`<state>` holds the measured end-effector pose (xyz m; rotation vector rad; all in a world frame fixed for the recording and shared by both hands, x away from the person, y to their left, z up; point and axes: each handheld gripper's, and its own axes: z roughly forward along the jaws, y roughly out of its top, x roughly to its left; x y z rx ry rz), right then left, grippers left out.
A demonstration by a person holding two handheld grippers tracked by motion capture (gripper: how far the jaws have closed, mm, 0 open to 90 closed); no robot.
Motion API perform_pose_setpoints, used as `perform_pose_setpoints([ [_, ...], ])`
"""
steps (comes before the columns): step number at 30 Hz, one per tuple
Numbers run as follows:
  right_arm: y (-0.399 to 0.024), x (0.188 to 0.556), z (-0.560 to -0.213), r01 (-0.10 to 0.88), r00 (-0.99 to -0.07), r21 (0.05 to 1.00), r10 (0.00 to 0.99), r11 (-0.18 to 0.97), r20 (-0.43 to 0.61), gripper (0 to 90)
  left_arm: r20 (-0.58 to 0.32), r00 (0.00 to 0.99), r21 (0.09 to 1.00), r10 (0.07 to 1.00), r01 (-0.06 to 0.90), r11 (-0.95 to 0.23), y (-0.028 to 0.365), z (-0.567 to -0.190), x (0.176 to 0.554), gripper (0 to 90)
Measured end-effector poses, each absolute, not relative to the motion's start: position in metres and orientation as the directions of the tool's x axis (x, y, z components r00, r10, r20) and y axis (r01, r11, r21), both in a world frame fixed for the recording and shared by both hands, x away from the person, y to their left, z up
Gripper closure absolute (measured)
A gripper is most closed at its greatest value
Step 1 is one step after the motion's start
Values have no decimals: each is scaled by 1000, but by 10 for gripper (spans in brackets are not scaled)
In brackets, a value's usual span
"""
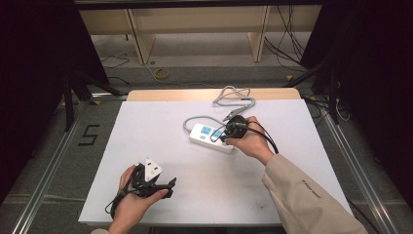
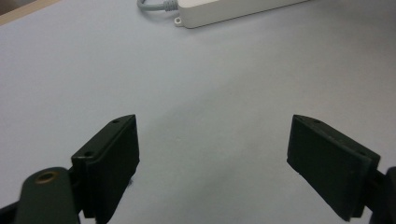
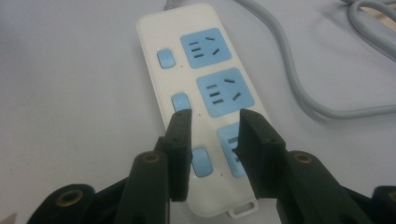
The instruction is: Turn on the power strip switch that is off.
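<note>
At the lower left of the high view the left gripper rests low over the white table, held in the person's left hand. In the left gripper view its two black jaws stand wide apart with bare table between them and nothing held.

Farther up, right of the frame's centre, the right hand holds the right gripper over the white power strip, which lies flat on the table a little above the centre of the high view. In the right gripper view that gripper hangs above the near half of the strip, jaws partly open, with nothing clamped between the pads. One jaw tip lies at the middle blue rocker switch; the other lies over the edge of the nearest blue socket.

Beyond the strip its grey cord loops toward the table's far edge, near the upper middle of the high view.
</note>
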<state>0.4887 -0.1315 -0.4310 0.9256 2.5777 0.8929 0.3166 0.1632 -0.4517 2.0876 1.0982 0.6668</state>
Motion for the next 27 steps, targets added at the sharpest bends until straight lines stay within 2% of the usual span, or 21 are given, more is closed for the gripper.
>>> perform_pose_setpoints([
  [13, -167, 473, -428, 496, -747, 670, 665, 553, 4, 544, 126, 510, 759, 851, 503, -413, 164, -451, 316, 164],
  [27, -213, 438, -430, 502, -720, 712, 693, 490, 30, 449, 127, 509, 758, 851, 504, -414, 164, -452, 317, 164],
])
